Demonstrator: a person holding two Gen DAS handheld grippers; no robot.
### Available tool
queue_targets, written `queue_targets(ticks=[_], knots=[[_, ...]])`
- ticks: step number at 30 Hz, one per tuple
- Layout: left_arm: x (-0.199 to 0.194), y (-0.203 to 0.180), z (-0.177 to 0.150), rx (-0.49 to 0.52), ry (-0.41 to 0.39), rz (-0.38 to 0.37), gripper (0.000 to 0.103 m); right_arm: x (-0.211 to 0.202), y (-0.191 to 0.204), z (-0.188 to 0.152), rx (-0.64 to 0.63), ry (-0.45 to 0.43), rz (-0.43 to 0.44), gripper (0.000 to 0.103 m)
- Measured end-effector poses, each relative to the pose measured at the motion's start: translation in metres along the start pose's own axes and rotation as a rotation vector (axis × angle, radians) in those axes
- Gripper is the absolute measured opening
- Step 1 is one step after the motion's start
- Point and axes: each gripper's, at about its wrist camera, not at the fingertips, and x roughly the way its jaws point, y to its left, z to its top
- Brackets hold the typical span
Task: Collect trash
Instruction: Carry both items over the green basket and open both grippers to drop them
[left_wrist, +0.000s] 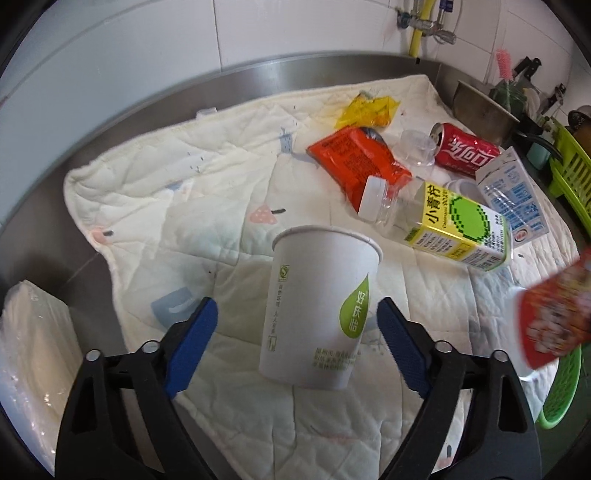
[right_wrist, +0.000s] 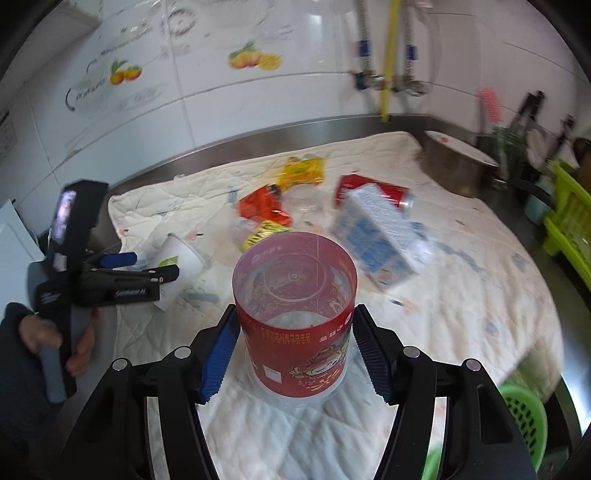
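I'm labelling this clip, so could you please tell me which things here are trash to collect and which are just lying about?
Trash: white paper cup, red plastic tub, red cola can, yellow-green drink carton, orange wrapper, green basket.
Lying about: steel basin, lime dish rack, quilted cloth.

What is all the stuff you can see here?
paper cup: 1, white, between left claw's fingers
red tub: 1, red, in right claw
cola can: 1, red, lying far right
lime bottle: 1, yellow-green, lying mid-quilt
milk carton: 1, blue-white, beside bottle
orange packet: 1, mid-quilt
yellow wrapper: 1, far side
quilt: 1, cream, on counter
green basket: 1, near right
left claw: blue pads, open
right claw: blue pads, gripping tub
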Motion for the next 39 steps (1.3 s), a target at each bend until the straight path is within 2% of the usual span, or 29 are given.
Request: queue_targets(ticks=[1, 3, 4, 6, 11, 13, 17, 21, 27, 33, 35, 39], knots=[[0.004, -0.001, 0.0, -0.002, 0.012, -0.005, 0.078, -0.012, -0.009, -0.005, 0.022, -0.008, -0.009, 0.061], [0.007, -0.002, -0.002, -0.011, 0.021, -0.035, 0.064, -0.029, -0.025, -0.015, 0.053, -0.021, -0.038, 0.061], [0.008, -0.005, -0.002, -0.008, 0.025, -0.036, 0.062, -0.042, -0.036, -0.022, 0.078, -0.028, -0.061, 0.06], [0.005, -0.01, -0.003, -0.003, 0.015, -0.02, 0.061, -0.06, -0.057, -0.037, 0.118, -0.031, -0.113, 0.061], [-0.011, -0.022, -0.007, -0.018, -0.002, -0.047, 0.061, -0.096, -0.12, -0.087, 0.249, -0.004, -0.299, 0.061], [-0.022, -0.031, -0.01, -0.008, -0.016, -0.063, 0.061, -0.098, -0.143, -0.107, 0.283, 0.029, -0.387, 0.061], [-0.044, -0.054, -0.016, 0.028, -0.043, -0.106, 0.061, -0.087, -0.177, -0.146, 0.326, 0.124, -0.481, 0.061], [-0.069, -0.084, -0.024, 0.079, -0.069, -0.165, 0.061, -0.068, -0.199, -0.181, 0.372, 0.201, -0.484, 0.061], [-0.098, -0.138, -0.038, 0.183, -0.091, -0.263, 0.061, -0.048, -0.21, -0.208, 0.412, 0.27, -0.472, 0.061], [-0.11, -0.197, -0.052, 0.29, -0.077, -0.356, 0.061, -0.053, -0.213, -0.219, 0.433, 0.268, -0.455, 0.062], [-0.112, -0.215, -0.057, 0.329, -0.074, -0.38, 0.061, -0.06, -0.212, -0.22, 0.433, 0.257, -0.456, 0.067], [-0.114, -0.257, -0.068, 0.41, -0.053, -0.438, 0.061, -0.085, -0.21, -0.22, 0.438, 0.215, -0.465, 0.069]])
